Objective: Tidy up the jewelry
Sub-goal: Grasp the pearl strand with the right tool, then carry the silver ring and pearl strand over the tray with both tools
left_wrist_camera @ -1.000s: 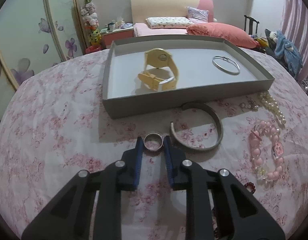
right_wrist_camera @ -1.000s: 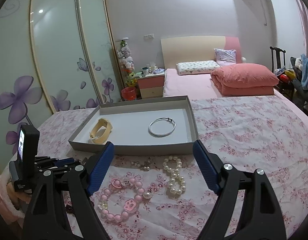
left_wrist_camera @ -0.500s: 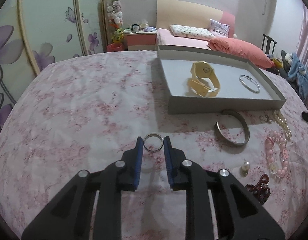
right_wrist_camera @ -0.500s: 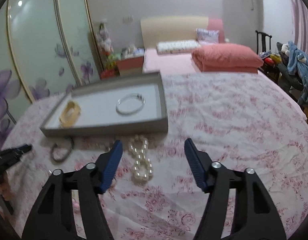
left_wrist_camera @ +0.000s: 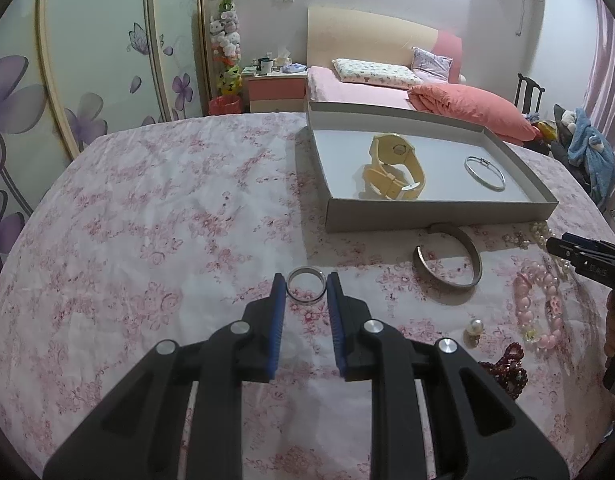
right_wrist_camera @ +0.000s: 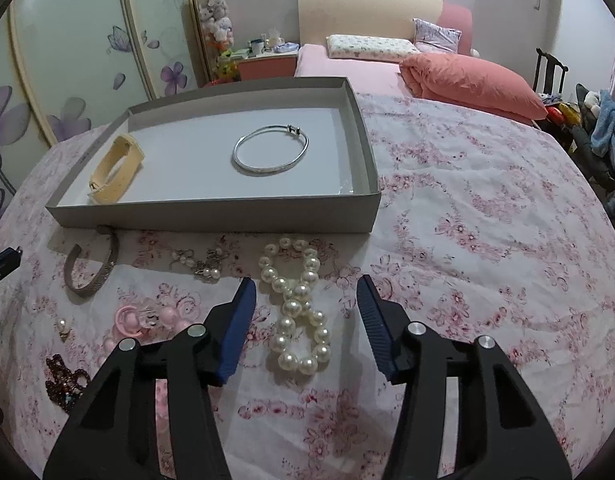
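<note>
My left gripper [left_wrist_camera: 306, 286] is shut on a silver ring [left_wrist_camera: 307, 301], held just above the floral cloth, left of the grey tray [left_wrist_camera: 427, 216]. A yellow watch [left_wrist_camera: 395, 172] and a thin silver bangle [left_wrist_camera: 472, 172] lie in the tray. In the right wrist view my right gripper [right_wrist_camera: 305, 282] hovers over a white pearl bracelet [right_wrist_camera: 293, 307]. Its jaws are closing, with the pearls between them but untouched by the pads. The same tray [right_wrist_camera: 211, 216] lies just beyond the pearls.
Loose on the cloth in front of the tray are a grey cuff bangle [left_wrist_camera: 473, 256], a pink bead bracelet [left_wrist_camera: 535, 304], a pearl earring [left_wrist_camera: 474, 326], dark red beads [left_wrist_camera: 507, 368] and a small pearl cluster [right_wrist_camera: 203, 268]. A bed and a wardrobe stand behind.
My left gripper has carried the ring leftward, away from the cuff bangle and tray. My right gripper has dropped toward the pearl bracelet and its jaws have narrowed.
</note>
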